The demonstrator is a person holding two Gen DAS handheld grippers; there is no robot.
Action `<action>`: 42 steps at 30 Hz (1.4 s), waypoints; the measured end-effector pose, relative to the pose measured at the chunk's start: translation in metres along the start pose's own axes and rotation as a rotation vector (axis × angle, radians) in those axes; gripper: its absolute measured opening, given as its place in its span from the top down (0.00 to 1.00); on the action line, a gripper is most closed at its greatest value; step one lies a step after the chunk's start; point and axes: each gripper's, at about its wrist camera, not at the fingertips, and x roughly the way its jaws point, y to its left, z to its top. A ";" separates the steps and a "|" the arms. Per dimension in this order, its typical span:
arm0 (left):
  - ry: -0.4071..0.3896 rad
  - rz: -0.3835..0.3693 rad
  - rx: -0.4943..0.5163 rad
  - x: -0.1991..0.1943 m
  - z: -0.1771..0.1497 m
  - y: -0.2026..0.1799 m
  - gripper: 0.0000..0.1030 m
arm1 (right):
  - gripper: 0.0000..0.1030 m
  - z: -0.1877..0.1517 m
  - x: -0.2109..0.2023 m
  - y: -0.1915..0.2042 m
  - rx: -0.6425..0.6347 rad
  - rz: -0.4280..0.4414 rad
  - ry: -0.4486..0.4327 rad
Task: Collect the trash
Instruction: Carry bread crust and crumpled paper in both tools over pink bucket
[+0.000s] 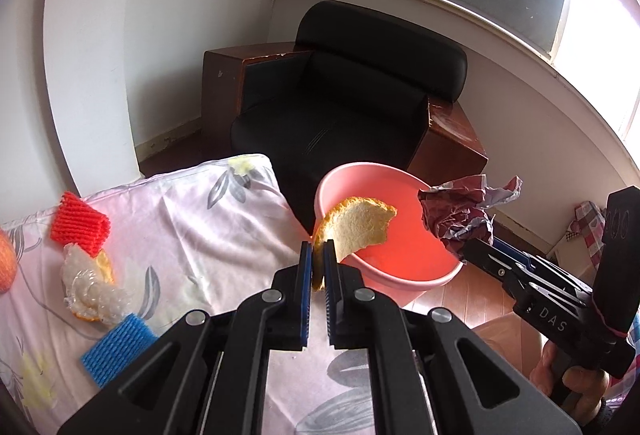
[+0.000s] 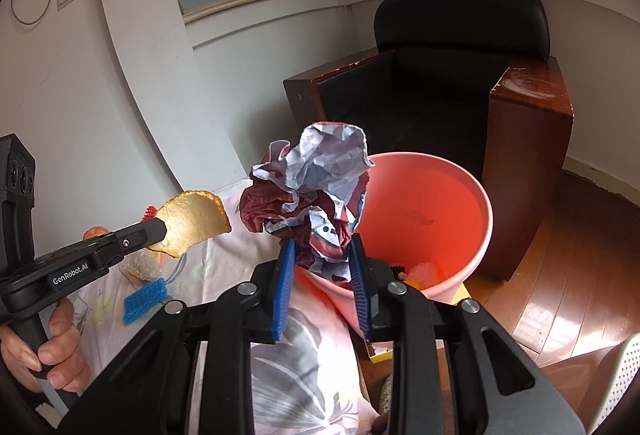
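Orange peel clenched in left claw, crumpled wrapper in right claw

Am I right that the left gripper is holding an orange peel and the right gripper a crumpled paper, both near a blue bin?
Not quite: the bin is pink, as the right wrist view shows. The rest holds: the left gripper grips the orange peel and the right gripper the crumpled paper.

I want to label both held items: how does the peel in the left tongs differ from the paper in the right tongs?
The orange peel is one curved, stiff, yellow-orange piece; the crumpled paper is a dark red and white wad. The left tongs pinch the thin peel nearly closed; the right tongs stand wider around the bulkier paper. Both are held off the bed by the pink bucket.
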 end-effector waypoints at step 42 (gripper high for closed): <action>0.083 -0.021 0.153 0.110 0.022 -0.088 0.95 | 0.73 0.017 0.053 -0.098 0.157 -0.085 0.037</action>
